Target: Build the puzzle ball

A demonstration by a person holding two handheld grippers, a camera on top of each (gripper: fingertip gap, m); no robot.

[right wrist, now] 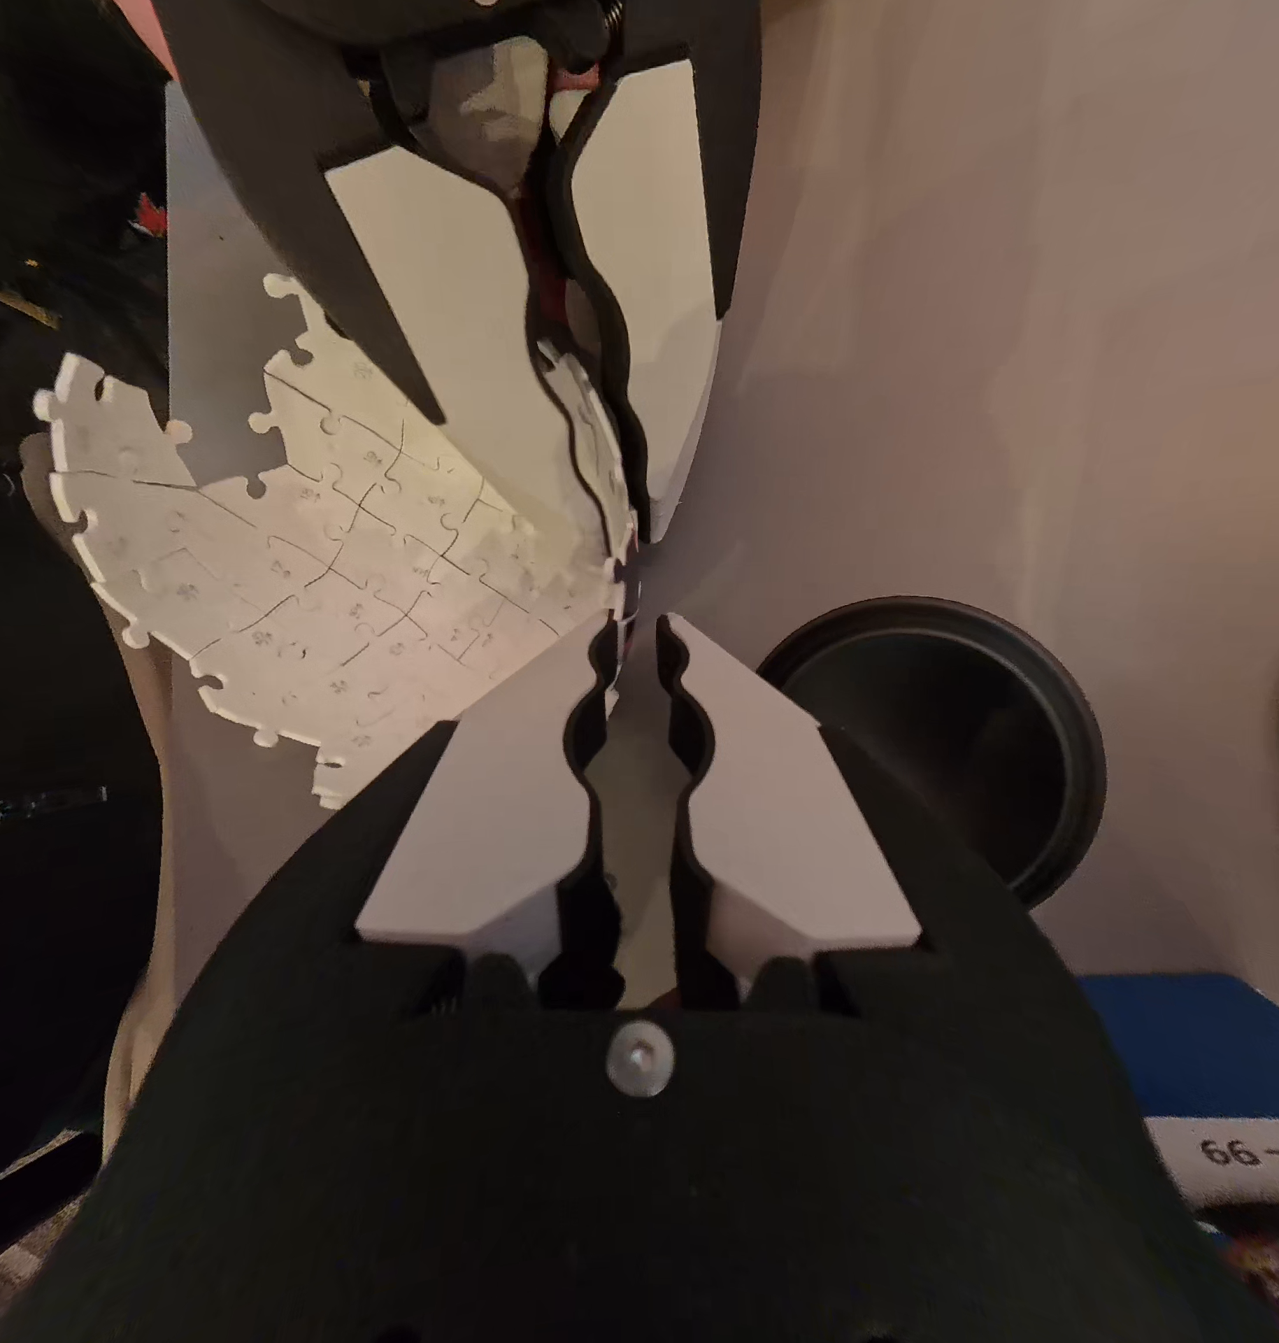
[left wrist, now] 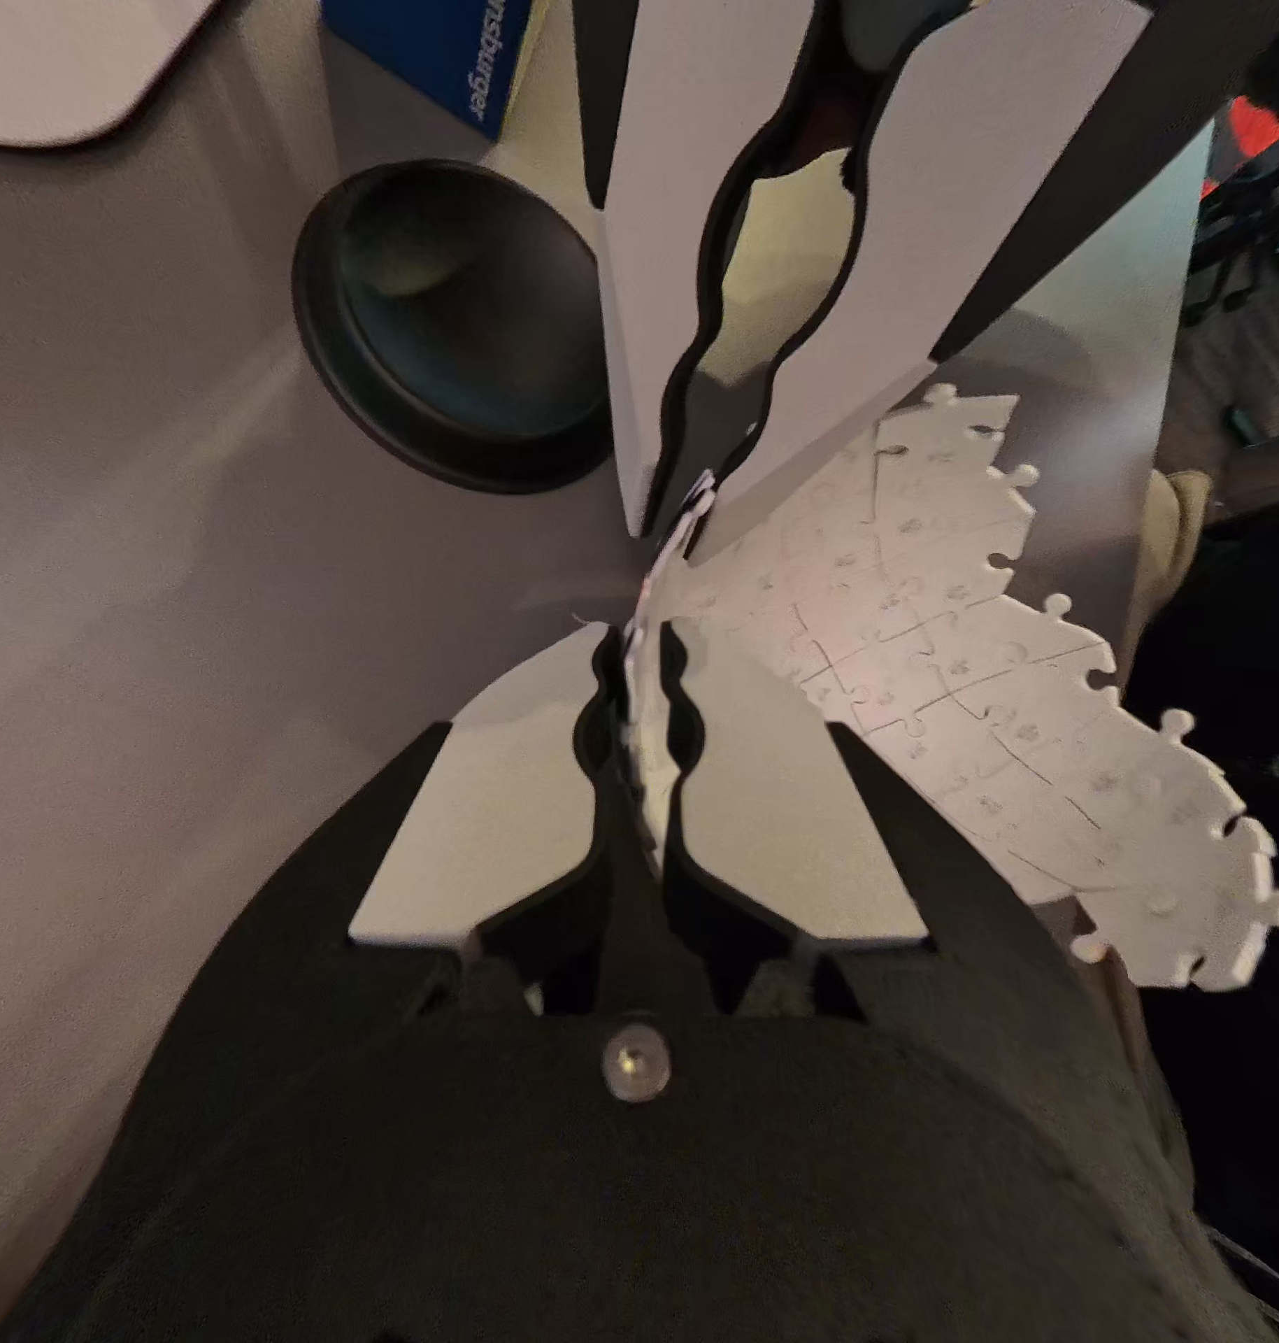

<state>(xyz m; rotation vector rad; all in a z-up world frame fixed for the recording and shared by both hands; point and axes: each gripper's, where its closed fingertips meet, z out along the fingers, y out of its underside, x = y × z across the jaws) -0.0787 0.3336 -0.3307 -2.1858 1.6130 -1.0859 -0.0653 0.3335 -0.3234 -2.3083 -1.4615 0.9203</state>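
Observation:
A curved white puzzle section (left wrist: 949, 690), made of several joined pieces with knobbed edges, is held up over the grey table (left wrist: 149, 581). My left gripper (left wrist: 636, 639) is shut on its near edge, which shows edge-on between the fingers. My right gripper (left wrist: 669, 534) comes in from the top and pinches the same edge just beyond. In the right wrist view the section (right wrist: 316, 574) fans out to the left. There my right gripper (right wrist: 635, 625) grips the edge at its tips and the left gripper (right wrist: 636, 534) clamps it from above.
A black round dish (left wrist: 454, 327) stands on the table beside the grippers and also shows in the right wrist view (right wrist: 934, 748). A blue box (left wrist: 433, 51) lies behind it. A pale rounded object (left wrist: 55, 65) sits at the far left. The table edge (left wrist: 1166, 436) lies under the puzzle section. The tips of both grippers are at nearly the same place. Between my right fingertips and the black round dish (left wrist: 454, 327) there is roughly 6 cm.

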